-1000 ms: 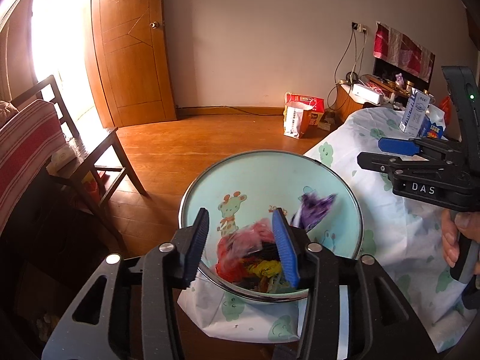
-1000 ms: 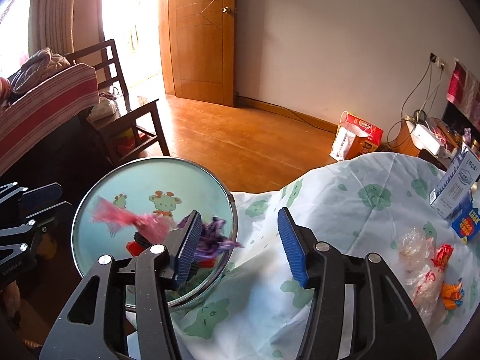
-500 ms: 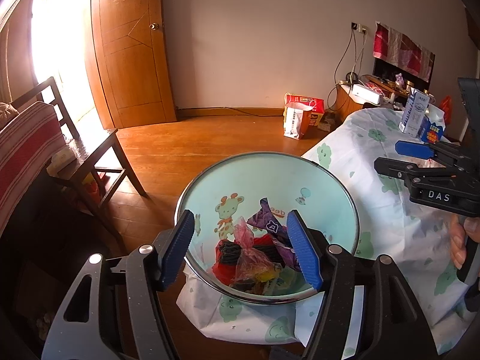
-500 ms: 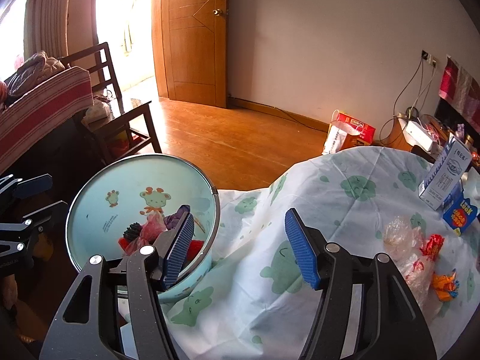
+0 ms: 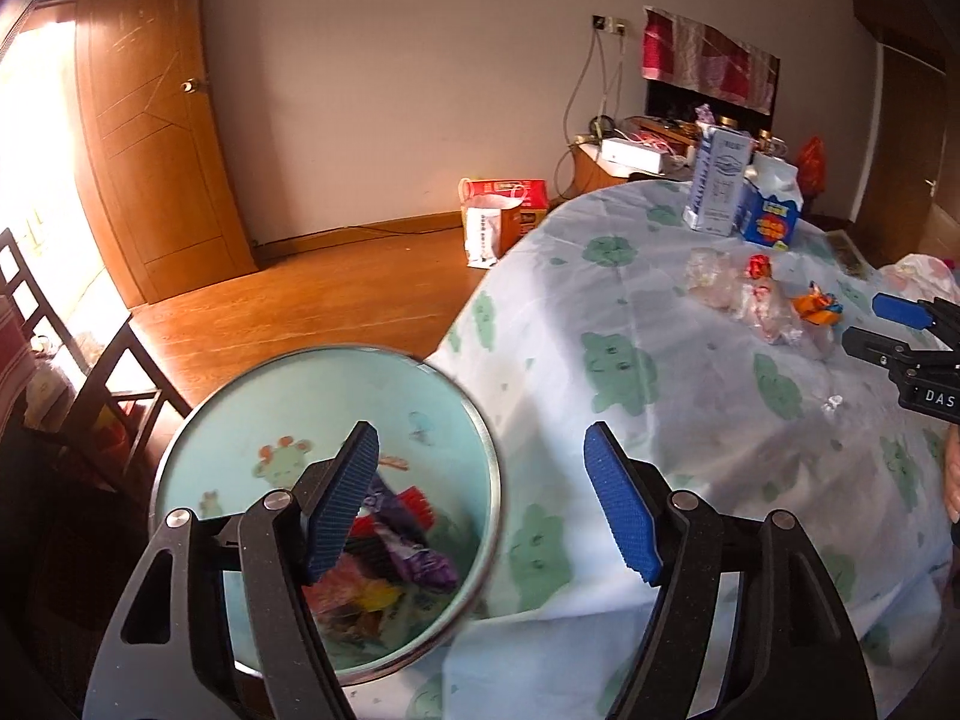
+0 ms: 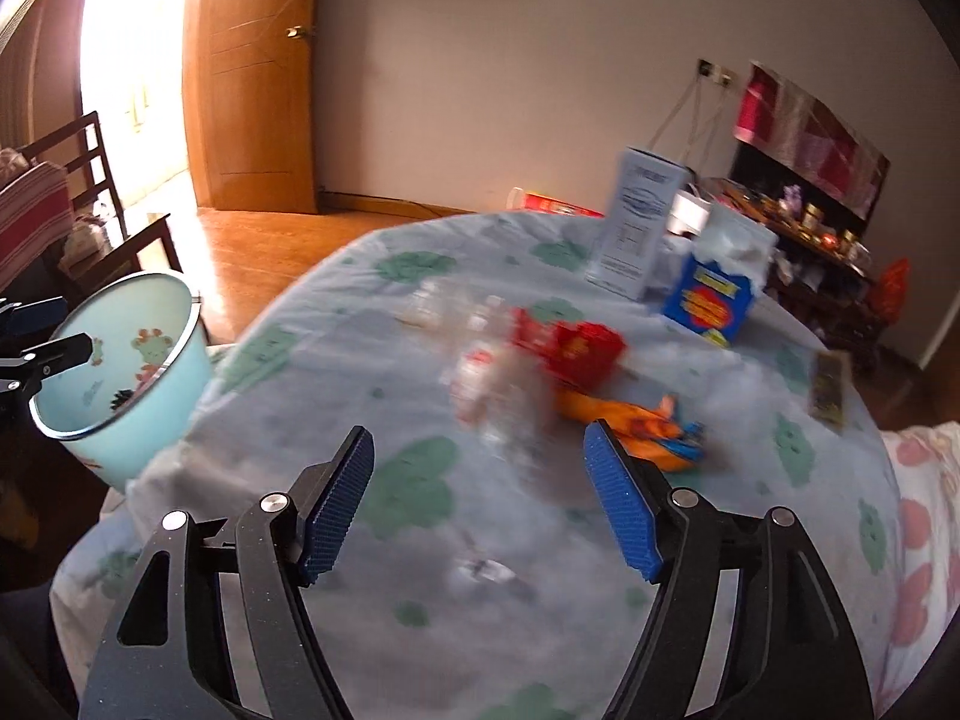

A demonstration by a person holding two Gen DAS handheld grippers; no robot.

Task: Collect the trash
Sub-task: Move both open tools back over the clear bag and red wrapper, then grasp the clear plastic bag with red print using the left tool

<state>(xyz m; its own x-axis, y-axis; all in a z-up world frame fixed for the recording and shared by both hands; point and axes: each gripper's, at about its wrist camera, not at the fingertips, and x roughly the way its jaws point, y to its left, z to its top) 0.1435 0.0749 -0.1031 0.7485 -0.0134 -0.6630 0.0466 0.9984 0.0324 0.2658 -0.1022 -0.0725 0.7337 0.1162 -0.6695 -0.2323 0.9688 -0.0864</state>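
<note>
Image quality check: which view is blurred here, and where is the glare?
Right wrist view: table wrappers and cartons smeared by motion blur, doorway blown out. Left wrist view: mostly sharp, slight blur on the bin, glare at the left edge.

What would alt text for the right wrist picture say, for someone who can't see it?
An open two-fingered tool hovers empty over a round table in a green-patterned cloth, facing blurred wrappers: a red one, an orange one and clear plastic. Behind stand a white carton and a blue box; a pale blue bin sits left.
</note>
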